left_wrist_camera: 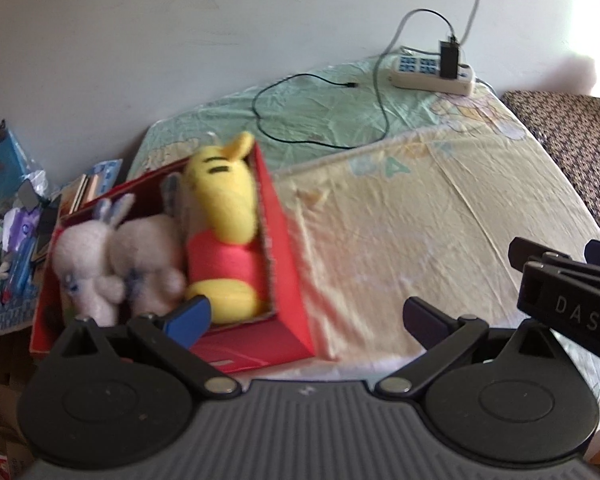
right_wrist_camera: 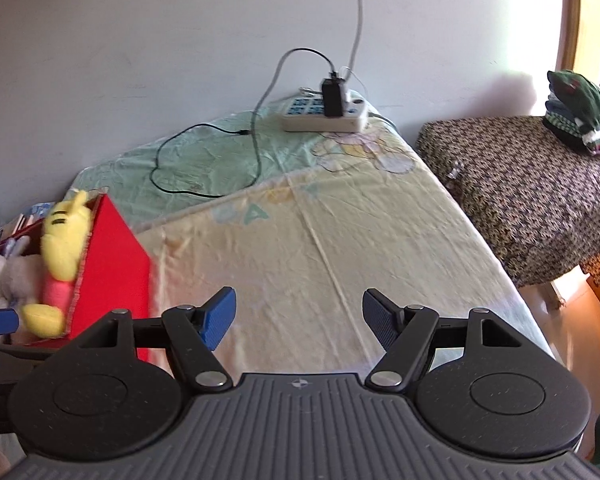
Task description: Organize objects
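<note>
Toys fill the red box (left_wrist_camera: 288,248) at the left edge of the bed (left_wrist_camera: 420,220): a white plush rabbit (left_wrist_camera: 100,260) on the left, a yellow bear (left_wrist_camera: 224,220) against the right wall. Left hand-held gripper (left_wrist_camera: 306,314) hangs over the box's near corner, jaws spread, empty. Right hand-held gripper (right_wrist_camera: 300,316) hovers over bare sheet, likewise spread and empty. Power strip (right_wrist_camera: 324,114) lies by the wall.

An open red cardboard box (left_wrist_camera: 288,248) sits at the left edge of the bed. Inside, a yellow plush bear in a red shirt (left_wrist_camera: 224,232) lies lengthwise along the right wall, face up. Beside it, touching, lie two pale grey plush rabbits (left_wrist_camera: 116,256).
</note>
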A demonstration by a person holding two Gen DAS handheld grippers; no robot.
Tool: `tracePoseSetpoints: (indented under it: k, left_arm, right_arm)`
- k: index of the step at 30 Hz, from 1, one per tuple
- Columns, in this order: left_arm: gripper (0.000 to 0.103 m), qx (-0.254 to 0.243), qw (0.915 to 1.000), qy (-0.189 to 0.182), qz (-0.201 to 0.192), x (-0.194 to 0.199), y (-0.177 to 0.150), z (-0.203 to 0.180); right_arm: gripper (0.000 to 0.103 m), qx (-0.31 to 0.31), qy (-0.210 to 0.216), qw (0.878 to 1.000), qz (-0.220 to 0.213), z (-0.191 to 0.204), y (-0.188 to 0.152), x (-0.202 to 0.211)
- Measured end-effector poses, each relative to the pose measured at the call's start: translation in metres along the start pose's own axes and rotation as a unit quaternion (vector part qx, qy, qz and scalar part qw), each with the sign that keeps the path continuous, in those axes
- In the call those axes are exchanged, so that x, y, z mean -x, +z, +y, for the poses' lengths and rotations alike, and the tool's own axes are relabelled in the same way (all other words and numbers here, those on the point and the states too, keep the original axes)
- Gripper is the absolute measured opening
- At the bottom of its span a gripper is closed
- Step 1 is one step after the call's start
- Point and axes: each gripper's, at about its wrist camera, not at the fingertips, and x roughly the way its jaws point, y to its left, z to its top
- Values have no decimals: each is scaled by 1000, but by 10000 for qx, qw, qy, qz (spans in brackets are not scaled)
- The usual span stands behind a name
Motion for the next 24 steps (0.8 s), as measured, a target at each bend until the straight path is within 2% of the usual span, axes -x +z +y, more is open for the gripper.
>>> tracePoseSetpoints:
  k: [7, 15, 24]
  left_arm:
    - [102, 299, 9994, 133, -70, 3, 3, 44]
    - [102, 663, 9976, 195, 103, -7, -10, 99]
    - [102, 813, 9961, 270, 232, -14, -27, 155]
  right_arm:
    - [73, 184, 244, 9995, -74, 40, 8, 9]
    - [73, 465, 505, 9976, -86, 96, 6, 11]
    - [73, 637, 760, 9951, -24, 156, -6, 10]
